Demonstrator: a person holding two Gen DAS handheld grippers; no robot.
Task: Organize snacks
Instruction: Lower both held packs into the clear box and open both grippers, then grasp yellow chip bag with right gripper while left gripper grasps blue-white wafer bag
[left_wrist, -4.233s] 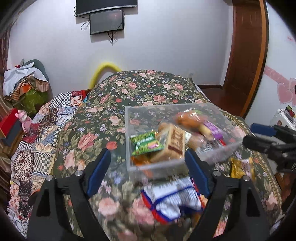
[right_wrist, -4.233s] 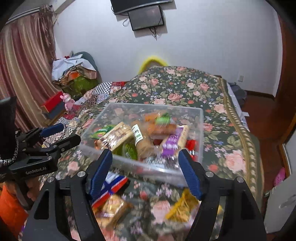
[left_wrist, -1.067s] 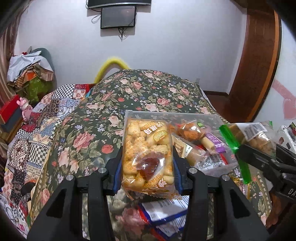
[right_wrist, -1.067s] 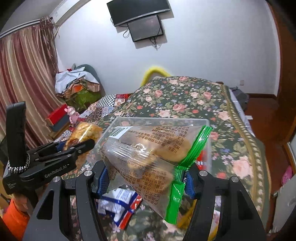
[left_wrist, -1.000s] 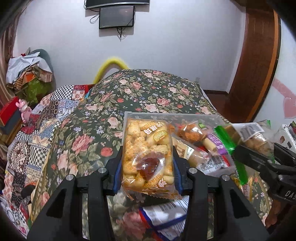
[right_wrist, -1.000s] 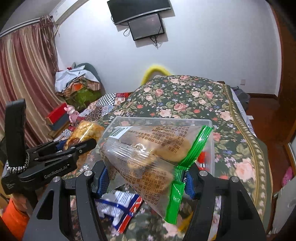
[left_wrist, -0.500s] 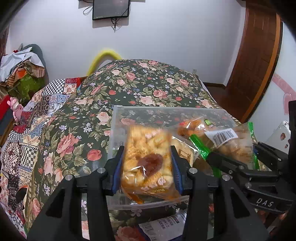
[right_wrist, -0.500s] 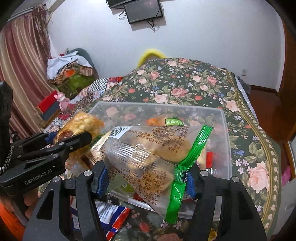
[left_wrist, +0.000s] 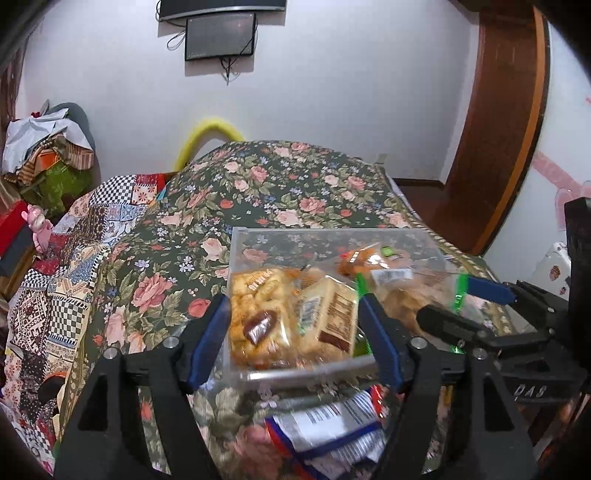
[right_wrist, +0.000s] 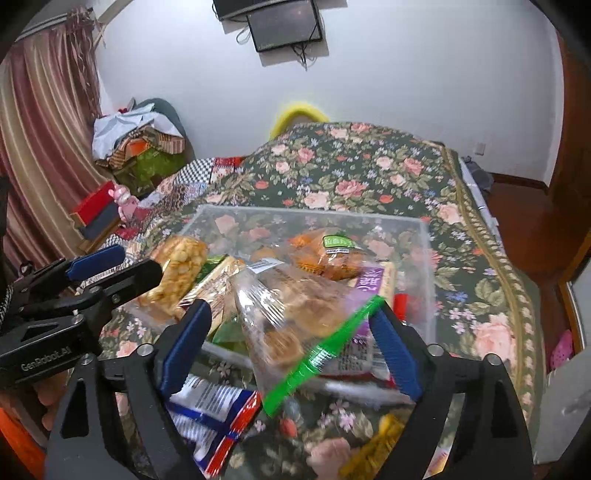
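The clear rectangular plastic bin (left_wrist: 236, 258) sat on the bed's dark floral bedspread (left_wrist: 280, 184), its long side running across the view, with bare bedspread open beyond its far rim toward 12 o'clock and a patchwork quilt (left_wrist: 74, 236) off at 9 o'clock.

The left hand-held gripper (left_wrist: 293, 332) hung at the bin's near wall. Its jaws had just been opening and stood apart, pads clear of the clear packet of golden puffed biscuits (left_wrist: 255, 314), which lay in the bin's left end — long axis toward 12 o'clock. Beside it, at 3 o'clock, leaned a tan wrapped bar (left_wrist: 328, 314).

The right hand-held gripper (right_wrist: 291, 343) had likewise just been opening; the transparent bag of brown cookies with a green seal strip (right_wrist: 284, 310) sat between the spread pads, blurred, its green strip slanting from 1 to 7 o'clock over the bin's near rim. Whether it touched a pad I could not tell.

Further in lay an orange packet with a green label (right_wrist: 328, 254) and a purple wrapper (right_wrist: 373, 280). Outside, at 6 o'clock, a white, blue and red packet (right_wrist: 214, 413) and a yellow wrapper (right_wrist: 373, 443) lay on the bedspread.
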